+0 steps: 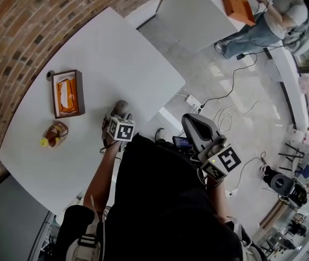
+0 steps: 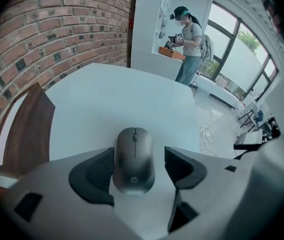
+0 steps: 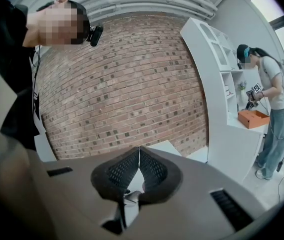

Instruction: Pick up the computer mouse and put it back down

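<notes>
Dark ribbed pads of the left gripper stand wide apart w/ the computer mouse btwn them, its long axis running along the jaws. The pad at frame left sits against the mouse's flank, or very nearly. The pad at frame right shows a clear gap, so nothing is clamped (open, just straddling). The mouse lies flat on the white table, low centre of the left gripper view, scroll wheel end pointing away from the camera.

Step in hand, as I judge it, is the close for pickup. To do it well:
- Shift a touch toward frame left so both pads meet the flanks together, else one pad shoves the mouse sideways.
- Bite at the widest mid-body, low on the sides, since the shell looks smooth and curved and could squirt out.
- Close gently, then lift straight up.

The right gripper has its pads pressed together w/ nothing btwn them. In the head view it hangs right of centre, off the table and over the floor.

Further out, at the head view's left, a wooden box w/ orange contents and a small packet lie well apart from the mouse.
</notes>
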A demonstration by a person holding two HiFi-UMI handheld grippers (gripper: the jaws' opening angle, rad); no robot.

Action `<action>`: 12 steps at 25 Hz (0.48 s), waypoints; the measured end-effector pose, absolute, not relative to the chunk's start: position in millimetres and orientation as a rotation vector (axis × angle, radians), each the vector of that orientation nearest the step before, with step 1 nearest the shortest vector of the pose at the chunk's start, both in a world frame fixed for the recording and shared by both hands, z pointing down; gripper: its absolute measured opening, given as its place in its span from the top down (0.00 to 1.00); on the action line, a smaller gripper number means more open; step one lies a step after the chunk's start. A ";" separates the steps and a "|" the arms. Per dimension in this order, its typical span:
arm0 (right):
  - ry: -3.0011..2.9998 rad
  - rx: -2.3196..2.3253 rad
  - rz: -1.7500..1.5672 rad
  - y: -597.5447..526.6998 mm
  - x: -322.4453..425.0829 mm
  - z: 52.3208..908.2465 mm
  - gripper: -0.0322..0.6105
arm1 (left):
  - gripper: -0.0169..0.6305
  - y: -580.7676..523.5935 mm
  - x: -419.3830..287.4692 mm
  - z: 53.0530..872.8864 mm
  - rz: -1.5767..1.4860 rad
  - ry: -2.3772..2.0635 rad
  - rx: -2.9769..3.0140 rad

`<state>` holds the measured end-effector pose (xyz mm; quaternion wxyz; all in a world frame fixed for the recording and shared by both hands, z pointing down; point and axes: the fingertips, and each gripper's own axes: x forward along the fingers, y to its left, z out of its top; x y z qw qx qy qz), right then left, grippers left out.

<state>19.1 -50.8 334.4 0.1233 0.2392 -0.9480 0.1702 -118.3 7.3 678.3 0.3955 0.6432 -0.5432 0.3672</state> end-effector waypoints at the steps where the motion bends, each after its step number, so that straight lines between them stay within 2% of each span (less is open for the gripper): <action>1: -2.766 0.692 0.507 -50.6 18.7 333.4 0.92 | 0.50 6.1 -119.1 680.3 0.939 -1.385 1.622; 12: -2.750 0.714 0.515 -51.8 28.1 333.8 0.92 | 0.50 -3.0 -128.1 692.1 1.007 -1.360 1.589</action>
